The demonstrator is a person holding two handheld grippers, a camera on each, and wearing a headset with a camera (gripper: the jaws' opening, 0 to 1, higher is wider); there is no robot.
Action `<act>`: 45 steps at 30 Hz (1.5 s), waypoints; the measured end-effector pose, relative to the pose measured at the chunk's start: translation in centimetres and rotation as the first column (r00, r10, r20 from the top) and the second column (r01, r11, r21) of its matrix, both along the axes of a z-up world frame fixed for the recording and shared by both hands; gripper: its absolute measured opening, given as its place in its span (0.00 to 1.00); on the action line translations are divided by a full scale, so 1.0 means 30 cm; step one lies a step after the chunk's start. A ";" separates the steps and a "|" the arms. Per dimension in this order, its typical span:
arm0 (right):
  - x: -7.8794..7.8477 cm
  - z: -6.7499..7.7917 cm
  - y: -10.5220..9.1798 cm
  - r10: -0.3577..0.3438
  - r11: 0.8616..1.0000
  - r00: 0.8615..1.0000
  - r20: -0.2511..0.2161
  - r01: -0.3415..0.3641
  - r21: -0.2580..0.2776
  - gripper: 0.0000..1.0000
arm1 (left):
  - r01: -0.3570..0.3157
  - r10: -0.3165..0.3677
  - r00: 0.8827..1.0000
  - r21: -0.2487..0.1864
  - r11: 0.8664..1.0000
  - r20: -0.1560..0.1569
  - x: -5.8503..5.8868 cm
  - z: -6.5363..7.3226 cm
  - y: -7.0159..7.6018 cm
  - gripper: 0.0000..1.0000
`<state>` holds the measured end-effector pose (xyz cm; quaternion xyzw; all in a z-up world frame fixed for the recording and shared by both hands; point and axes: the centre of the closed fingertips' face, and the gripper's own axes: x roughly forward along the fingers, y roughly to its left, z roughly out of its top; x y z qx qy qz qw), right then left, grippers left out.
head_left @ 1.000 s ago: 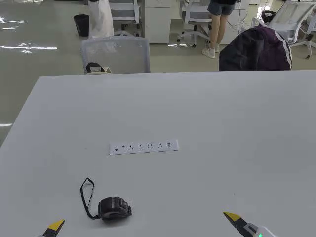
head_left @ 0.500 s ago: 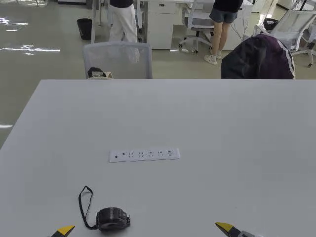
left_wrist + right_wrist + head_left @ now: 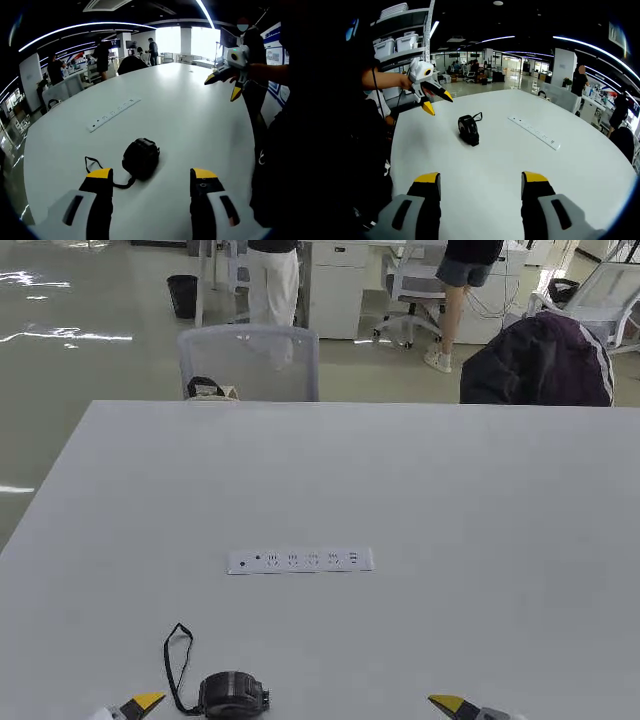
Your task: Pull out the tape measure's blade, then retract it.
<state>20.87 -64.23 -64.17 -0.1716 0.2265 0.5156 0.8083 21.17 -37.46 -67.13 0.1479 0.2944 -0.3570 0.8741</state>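
Observation:
A black tape measure (image 3: 233,695) with a black wrist strap (image 3: 177,665) lies on the white table (image 3: 400,480) near its front edge; its blade is not drawn out. My left gripper (image 3: 150,176) is open, its yellow-tipped jaws just short of the tape measure (image 3: 140,157). In the head view one yellow jaw tip of the left gripper (image 3: 147,703) shows at the bottom left. My right gripper (image 3: 482,180) is open and holds nothing, well away from the tape measure (image 3: 468,129). One of its yellow tips (image 3: 447,705) pokes up at the bottom of the head view.
A white power strip (image 3: 300,561) lies flat at the table's middle. A grey mesh chair (image 3: 248,362) and a chair draped with a dark jacket (image 3: 540,362) stand at the far edge. People stand among desks beyond.
The head camera has tipped and shifted, so the tape measure sits lower in view. The left gripper's tip has come right, closer to the tape measure; the right tip has edged left.

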 end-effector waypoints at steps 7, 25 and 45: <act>0.033 -0.031 0.042 0.069 0.997 0.998 -0.010 -0.069 -0.017 0.60 | 0.043 -0.043 0.999 0.037 0.998 -0.012 0.039 -0.015 -0.006 0.57; 0.114 -0.106 0.145 0.210 0.976 0.978 0.002 -0.210 -0.055 0.49 | 0.209 -0.201 0.976 0.119 0.971 -0.080 0.118 -0.088 -0.039 0.52; 0.186 -0.217 0.257 0.299 0.952 0.953 -0.048 -0.301 -0.048 0.44 | 0.384 -0.356 0.918 0.175 0.906 -0.174 0.204 -0.177 -0.094 0.46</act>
